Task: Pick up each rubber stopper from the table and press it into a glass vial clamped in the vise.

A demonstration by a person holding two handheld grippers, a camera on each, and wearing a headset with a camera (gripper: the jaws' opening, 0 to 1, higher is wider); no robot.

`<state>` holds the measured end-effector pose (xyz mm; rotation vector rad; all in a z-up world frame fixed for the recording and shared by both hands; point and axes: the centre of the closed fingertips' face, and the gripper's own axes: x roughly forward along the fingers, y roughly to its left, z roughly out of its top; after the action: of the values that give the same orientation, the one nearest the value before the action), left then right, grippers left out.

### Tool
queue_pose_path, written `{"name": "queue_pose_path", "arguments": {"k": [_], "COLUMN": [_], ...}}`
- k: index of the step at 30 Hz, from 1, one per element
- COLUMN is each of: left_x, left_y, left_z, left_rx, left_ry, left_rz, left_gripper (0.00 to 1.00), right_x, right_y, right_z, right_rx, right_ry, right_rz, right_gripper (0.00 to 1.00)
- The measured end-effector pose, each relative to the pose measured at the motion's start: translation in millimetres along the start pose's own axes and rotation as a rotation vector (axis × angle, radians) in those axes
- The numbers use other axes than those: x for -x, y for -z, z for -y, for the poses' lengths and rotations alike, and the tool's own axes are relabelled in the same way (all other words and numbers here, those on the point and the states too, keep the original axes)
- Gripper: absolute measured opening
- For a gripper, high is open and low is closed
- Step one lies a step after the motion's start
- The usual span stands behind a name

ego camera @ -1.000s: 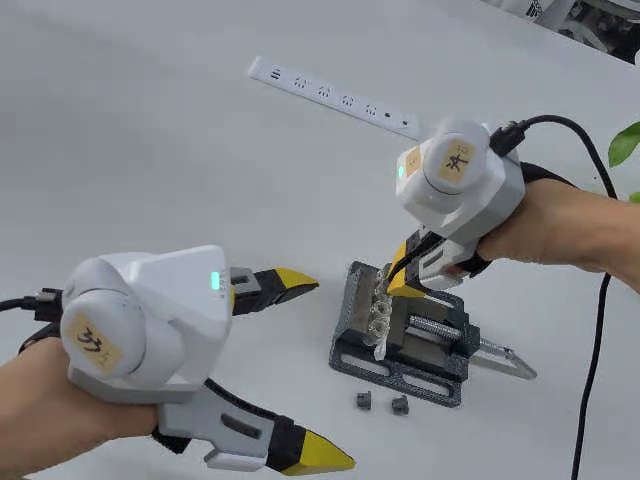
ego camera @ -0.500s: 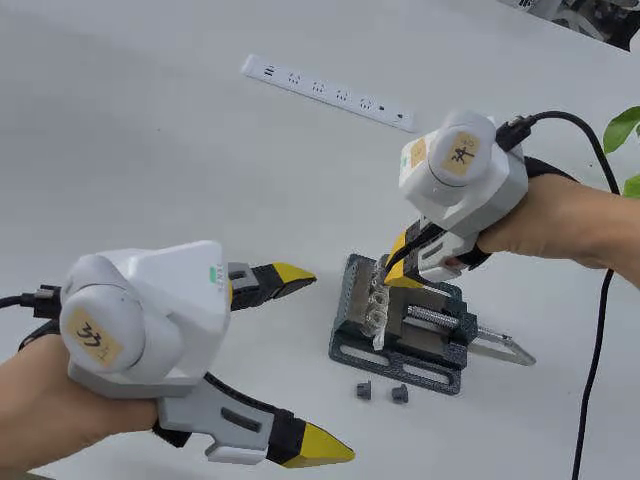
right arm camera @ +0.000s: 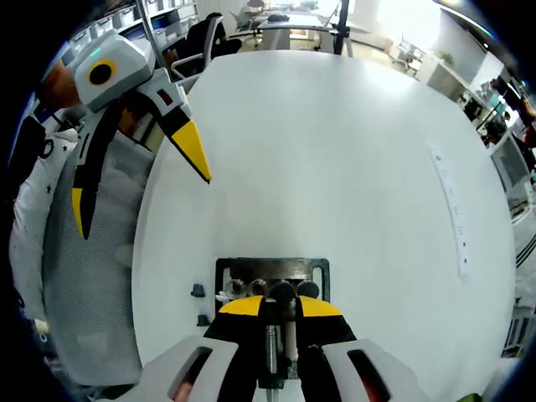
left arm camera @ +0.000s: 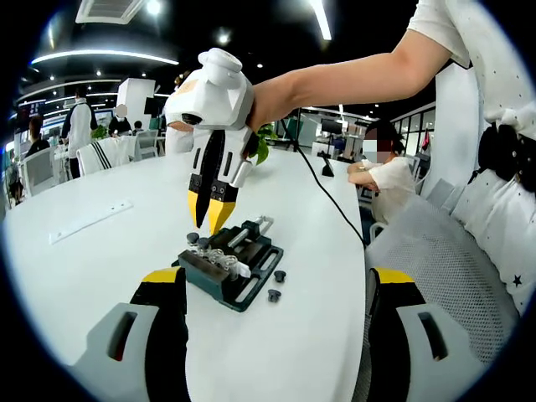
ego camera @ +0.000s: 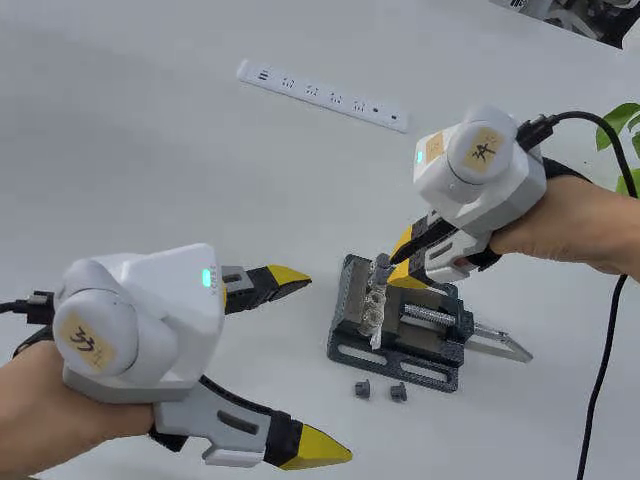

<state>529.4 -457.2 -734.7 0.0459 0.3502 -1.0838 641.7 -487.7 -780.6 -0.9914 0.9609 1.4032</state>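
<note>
A dark vise point(ego camera: 400, 345) clamps a row of glass vials point(ego camera: 374, 308). A grey stopper point(ego camera: 382, 264) sits on top of the far vial. My right gripper point(ego camera: 402, 263) hovers just right of that stopper, its yellow jaws together with nothing seen between them. From the left gripper view it hangs over the vise point(left arm camera: 222, 268) with its tips point(left arm camera: 209, 219) above the stoppered vials. Two loose stoppers point(ego camera: 362, 389) point(ego camera: 398, 392) lie in front of the vise. My left gripper point(ego camera: 305, 365) stands wide open and empty, left of the vise.
A white power strip point(ego camera: 325, 95) lies far back on the white table. A black cable point(ego camera: 600, 350) trails down the right side, beside plant leaves point(ego camera: 620, 130). The vise's handle point(ego camera: 500, 347) sticks out to the right. People sit around the room in the left gripper view.
My right gripper has lifted up and to the right, off the vial row, and a grey stopper now shows on the far vial. The left gripper has barely moved.
</note>
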Motion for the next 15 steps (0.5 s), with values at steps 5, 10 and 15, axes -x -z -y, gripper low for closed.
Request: {"name": "queue_pose_path", "arguments": {"k": [5,10,15], "left_x": [0.3,1.5,3.8], "left_y": [-0.7,0.2,0.0], "left_z": [0.9,2.4,3.7], "left_rx": [-0.007,-0.013,-0.017], "left_ry": [0.002,0.003,-0.001], "left_rz": [-0.007,-0.015,-0.022], "left_gripper": [0.89,0.89,0.88], "right_x": [7.0,16.9,27.0], "right_y": [0.6,1.4,5.9], "right_z": [-0.5,-2.5,-6.5], "right_rx": [-0.015,-0.028,-0.052], "right_ry": [0.023,0.055,0.086], "right_rz": [0.03,0.07,0.116], "right_gripper": [0.12,0.15,0.19]}}
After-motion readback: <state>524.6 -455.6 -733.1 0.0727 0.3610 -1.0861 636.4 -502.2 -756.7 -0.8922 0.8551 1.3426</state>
